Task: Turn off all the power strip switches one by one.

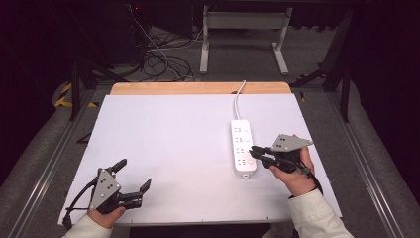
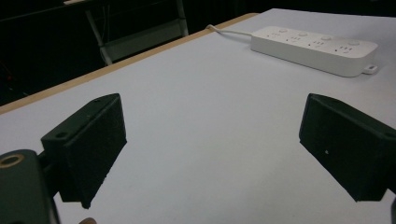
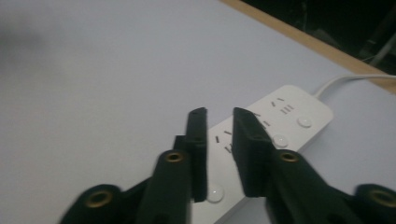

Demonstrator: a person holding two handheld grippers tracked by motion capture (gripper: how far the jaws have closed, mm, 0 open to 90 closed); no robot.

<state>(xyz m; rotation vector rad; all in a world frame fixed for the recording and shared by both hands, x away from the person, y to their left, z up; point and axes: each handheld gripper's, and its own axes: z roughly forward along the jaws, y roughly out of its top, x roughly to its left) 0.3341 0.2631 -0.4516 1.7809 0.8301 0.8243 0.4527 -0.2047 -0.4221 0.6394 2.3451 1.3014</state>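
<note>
Right tongs point(image 1: 253, 150) hover over unlabelled white power strip point(image 1: 243, 147).

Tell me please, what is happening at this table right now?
A person sits at a white table with a hand-held gripper in each hand. The right hand-held gripper reaches over the near end of a white power strip, its jaws a narrow gap apart with nothing between them, above one of the strip's round buttons. The left hand-held gripper waits near the table's front left corner, jaws wide open. Nothing is plugged into the strip.
</note>
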